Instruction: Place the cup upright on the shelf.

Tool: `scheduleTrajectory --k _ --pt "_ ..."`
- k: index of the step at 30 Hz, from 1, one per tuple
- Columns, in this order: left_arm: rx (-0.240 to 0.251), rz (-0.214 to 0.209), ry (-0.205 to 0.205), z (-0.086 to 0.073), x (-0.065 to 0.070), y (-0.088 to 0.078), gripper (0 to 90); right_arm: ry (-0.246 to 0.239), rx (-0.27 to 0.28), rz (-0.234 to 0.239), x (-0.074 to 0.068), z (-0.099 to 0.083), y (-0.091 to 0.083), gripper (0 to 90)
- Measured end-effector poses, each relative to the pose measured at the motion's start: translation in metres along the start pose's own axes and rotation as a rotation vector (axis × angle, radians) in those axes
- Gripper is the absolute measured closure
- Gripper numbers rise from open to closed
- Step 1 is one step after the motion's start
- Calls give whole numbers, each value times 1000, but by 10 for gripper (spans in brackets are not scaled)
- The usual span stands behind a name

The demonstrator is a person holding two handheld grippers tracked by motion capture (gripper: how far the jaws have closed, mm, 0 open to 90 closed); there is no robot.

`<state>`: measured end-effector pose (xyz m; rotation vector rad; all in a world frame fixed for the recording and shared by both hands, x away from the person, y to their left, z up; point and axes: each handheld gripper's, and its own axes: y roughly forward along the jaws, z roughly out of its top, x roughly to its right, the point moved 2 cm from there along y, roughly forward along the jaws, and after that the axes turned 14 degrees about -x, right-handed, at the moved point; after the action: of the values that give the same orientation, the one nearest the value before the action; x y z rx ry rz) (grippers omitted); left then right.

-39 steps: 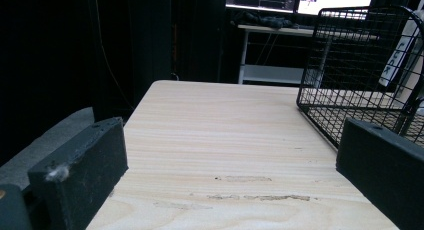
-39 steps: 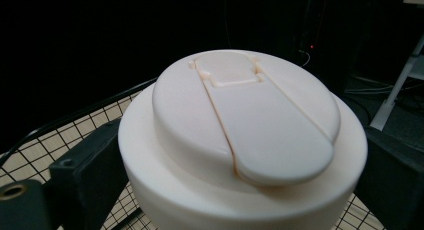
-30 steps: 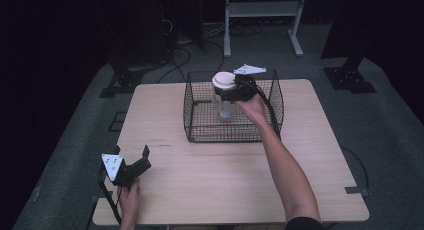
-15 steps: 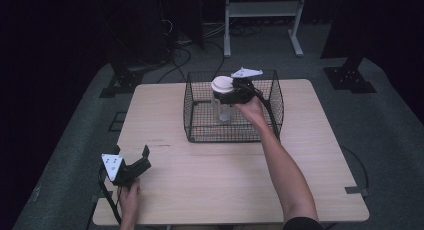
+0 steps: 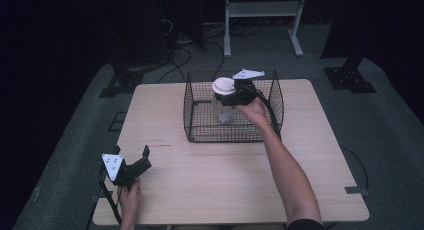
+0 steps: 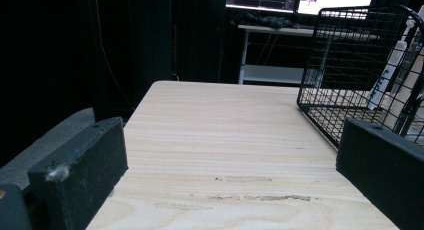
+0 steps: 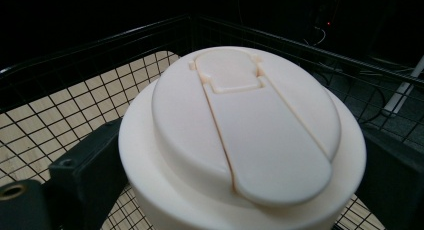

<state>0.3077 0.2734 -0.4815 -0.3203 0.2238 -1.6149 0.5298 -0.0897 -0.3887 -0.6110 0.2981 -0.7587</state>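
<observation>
One lidded bottle (image 5: pixel 223 102) inside basket (image 5: pixel 195 132)

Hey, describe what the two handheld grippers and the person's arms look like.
Both grippers are black with blocky rectangular jaws. The left gripper and the right gripper each carry a pale three-cornered plate on top and trail a black cable. The forearms are bare; a dark sleeve edge shows at the right upper arm.

My two hand-held grippers, black with pale top plates

My left gripper (image 5: pixel 137 162) and right gripper (image 5: pixel 231 96) are black, each topped by a grey three-cornered plate; the left plate carries small dark dots. Black cables trail from both. My jaws are blocky and matte, one flecked with pale fluff, a brass-coloured screw hole beside it. My forearms are bare, no sleeves showing.
</observation>
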Motion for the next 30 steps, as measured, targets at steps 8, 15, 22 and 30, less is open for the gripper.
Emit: scheduleTrajectory --k 8,15,22,30 --pt "1 3 1 0 0 0 0 -9 -15 -2 -1 0 -2 41" --pt "0 4 1 0 0 0 0 -18 -29 -7 -2 1 -4 41" --pt "0 5 1 0 0 0 0 -10 -27 -8 -1 0 -5 37" --pt "-2 8 4 0 1 0 0 -14 2 -16 0 4 -13 2"
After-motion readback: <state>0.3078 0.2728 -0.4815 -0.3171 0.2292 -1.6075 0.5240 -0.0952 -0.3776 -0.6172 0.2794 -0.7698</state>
